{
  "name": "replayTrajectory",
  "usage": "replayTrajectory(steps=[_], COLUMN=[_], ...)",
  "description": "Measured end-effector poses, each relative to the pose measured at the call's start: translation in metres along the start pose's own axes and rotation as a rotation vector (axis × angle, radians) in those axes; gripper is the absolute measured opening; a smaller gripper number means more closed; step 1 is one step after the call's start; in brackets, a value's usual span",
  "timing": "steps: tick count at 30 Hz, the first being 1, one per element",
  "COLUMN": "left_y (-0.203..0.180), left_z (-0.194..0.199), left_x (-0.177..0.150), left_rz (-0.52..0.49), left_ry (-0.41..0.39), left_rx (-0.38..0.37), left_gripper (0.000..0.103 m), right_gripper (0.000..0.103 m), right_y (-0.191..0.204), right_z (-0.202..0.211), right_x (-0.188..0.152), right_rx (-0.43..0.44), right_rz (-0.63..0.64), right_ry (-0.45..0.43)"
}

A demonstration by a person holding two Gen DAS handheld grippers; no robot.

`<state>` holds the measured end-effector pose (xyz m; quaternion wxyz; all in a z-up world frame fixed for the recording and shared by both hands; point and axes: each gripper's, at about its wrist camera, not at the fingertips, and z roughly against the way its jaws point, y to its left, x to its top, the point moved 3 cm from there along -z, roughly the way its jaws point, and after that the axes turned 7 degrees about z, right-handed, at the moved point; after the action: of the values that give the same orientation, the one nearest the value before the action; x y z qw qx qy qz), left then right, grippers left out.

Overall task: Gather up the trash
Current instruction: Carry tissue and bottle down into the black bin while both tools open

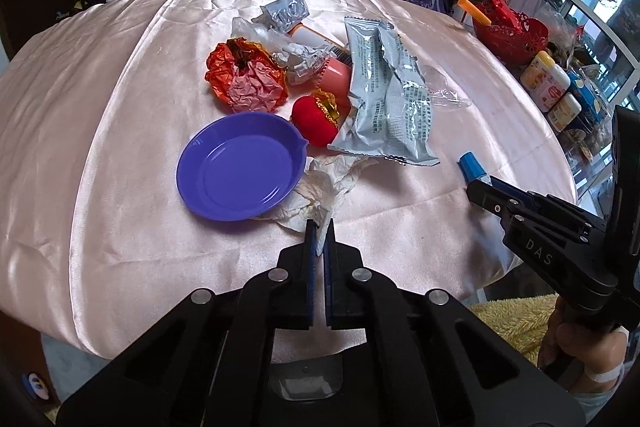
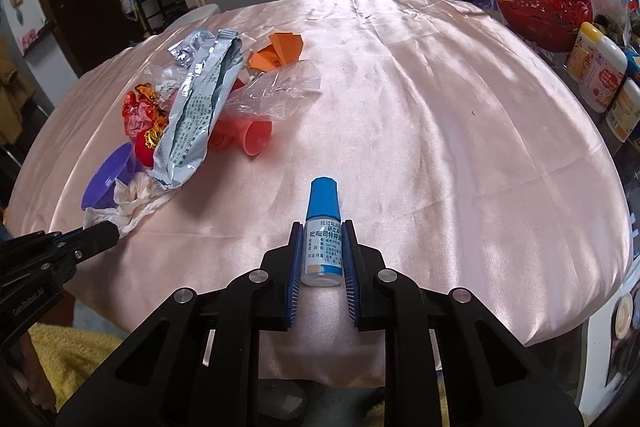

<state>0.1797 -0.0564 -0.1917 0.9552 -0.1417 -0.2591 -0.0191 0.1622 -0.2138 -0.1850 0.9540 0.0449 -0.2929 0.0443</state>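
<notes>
Firmly between right claw [image 2: 322, 259] pads (bottle [image 2: 322, 247])

Your left gripper [image 1: 320, 231] is matte black plastic, its two flat fingers lined with ribbed blue pads [image 1: 311, 259]. Round silver screws sit in pairs on the linkage arms behind the fingers, and triangular cut-outs open the frame below them. Your right gripper [image 2: 322, 251] is built alike, with the same blue pads and silver screws. Its side carries raised letters "DAS"; the left one's side reads "GenRobot.AI". A white band wraps one finger of your right hand [image 1: 576, 355].
</notes>
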Motion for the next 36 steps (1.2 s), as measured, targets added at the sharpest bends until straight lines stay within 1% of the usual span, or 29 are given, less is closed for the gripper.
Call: replayTrajectory(steps=[4,13,17,21,26,30,36], left_y=[0.0,-0.013,-0.016,-0.02,-0.017,-0.01,0.004], left_z=[0.017,0.089,0.12,0.145,0.154,0.144,0.119], left_x=[0.0,-0.005,-0.014,-0.031,-0.058,-0.084,-0.123], left_rz=[-0.006,-0.02,-0.027,-0.047,-0.046,-0.023,0.016], left_ry=[-0.038,-0.172,-0.218,-0.236,-0.21,-0.149,-0.041], left_rx=[0.0,-0.019,-0.017,-0.014,-0.022,-0.04,-0.037], left_gripper=[0.001,0.001,0.001,0.001,0.001,0.001,0.001], right_gripper=[0.02,0.02,0.02,0.02,0.02,0.02,0.02], right_y=[0.003,0.018,0.027,0.039,0.056,0.064,0.073], right_z=[0.015,0.071,0.098,0.118,0.128,0.12,0.101], right_x=[0.002,0.004,-0.002,-0.013,-0.037,-0.063,-0.094], right_rx=[0.008,0.024,0.038,0.073,0.11,0.136,0.179], right_rz=[0.006,0.031,0.047,0.071,0.109,0.122,0.127], right_ry=[-0.03,-0.121,-0.157,-0.167,-0.139,-0.078,0.011])
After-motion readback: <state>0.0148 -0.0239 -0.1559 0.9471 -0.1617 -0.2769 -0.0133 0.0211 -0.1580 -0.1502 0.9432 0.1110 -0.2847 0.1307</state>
